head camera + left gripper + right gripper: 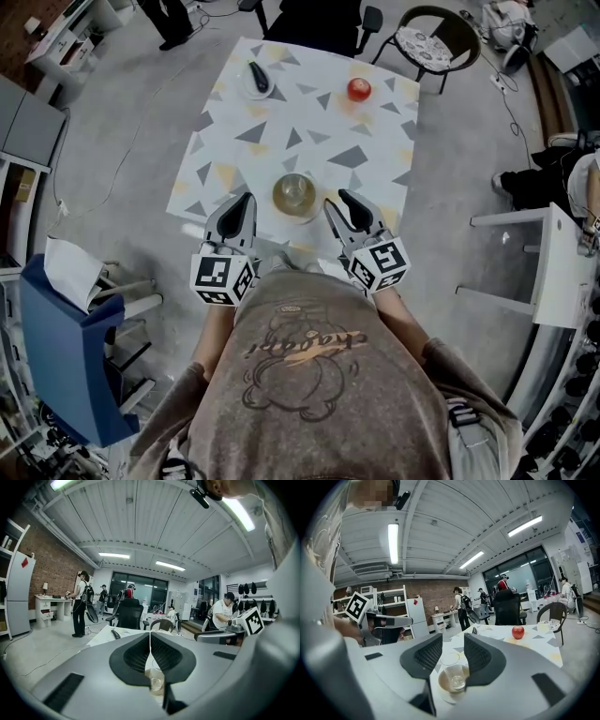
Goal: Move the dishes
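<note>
Snapshot from my dish-moving session. The dish in question is a clear glass (294,191) standing upright on a small brownish saucer (296,217), close to my edge of the patterned table (281,141). It sits right between my two tongs, roughly level with their tips.

My left gripper (246,199) is just beside the saucer on its left. Its jaws are pressed together with nothing in them. Looking along them in the left gripper view, the glass peeks out below and past the closed tips, so it's ahead of that one, not in it.

My right gripper (336,199) is just beside the saucer on the other side, angled in toward it. Its jaws stand apart. In the right gripper view the glass and saucer show through the gap, but they look a bit beyond the pads rather than pinched. The right pad covers part of the saucer's edge from that angle, and I can't tell whether it touches it. So nothing is gripped on either side.

Over at the far end of the table there's a red apple (359,89) on the right. On the left is a white plate (247,86) with a dark thing (260,75) lying on it, well apart from both tongs.
</note>
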`<state>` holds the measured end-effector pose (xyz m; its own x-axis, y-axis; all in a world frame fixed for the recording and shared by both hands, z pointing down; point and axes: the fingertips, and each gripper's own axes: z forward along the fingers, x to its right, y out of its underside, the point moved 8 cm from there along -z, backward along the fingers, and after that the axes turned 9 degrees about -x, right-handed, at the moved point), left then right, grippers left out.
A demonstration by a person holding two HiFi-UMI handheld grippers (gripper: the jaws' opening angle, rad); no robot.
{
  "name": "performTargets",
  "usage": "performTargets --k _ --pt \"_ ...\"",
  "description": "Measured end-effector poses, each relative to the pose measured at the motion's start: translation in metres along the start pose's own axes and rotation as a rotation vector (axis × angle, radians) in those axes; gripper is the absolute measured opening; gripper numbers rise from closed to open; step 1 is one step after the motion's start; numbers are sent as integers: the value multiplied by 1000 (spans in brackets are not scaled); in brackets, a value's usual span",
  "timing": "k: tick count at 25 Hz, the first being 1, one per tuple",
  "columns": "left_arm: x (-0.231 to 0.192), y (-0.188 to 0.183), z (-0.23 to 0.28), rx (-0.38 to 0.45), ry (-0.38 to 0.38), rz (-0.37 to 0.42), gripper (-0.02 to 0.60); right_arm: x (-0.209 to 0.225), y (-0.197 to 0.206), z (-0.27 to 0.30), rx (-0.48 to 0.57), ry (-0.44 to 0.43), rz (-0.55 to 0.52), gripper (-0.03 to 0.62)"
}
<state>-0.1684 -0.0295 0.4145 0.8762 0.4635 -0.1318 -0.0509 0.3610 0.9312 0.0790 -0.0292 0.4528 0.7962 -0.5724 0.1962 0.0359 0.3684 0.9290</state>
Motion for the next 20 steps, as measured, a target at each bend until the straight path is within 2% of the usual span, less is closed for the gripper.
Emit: performTargets --k 6,12,15,20 --pt "-4 2 3 -10 -1 -9 21 -1 0 14 -34 -60 -32 265" --pt "-10 1 4 -15 -13 -16 21 -2 8 36 -103 -136 -99 376" --pt "-13 2 4 -18 -24 -19 21 -3 17 49 -141 -173 -134 407" --pt "-19 3 2 -23 -46 -27 21 -3 28 72 -179 -207 -152 407"
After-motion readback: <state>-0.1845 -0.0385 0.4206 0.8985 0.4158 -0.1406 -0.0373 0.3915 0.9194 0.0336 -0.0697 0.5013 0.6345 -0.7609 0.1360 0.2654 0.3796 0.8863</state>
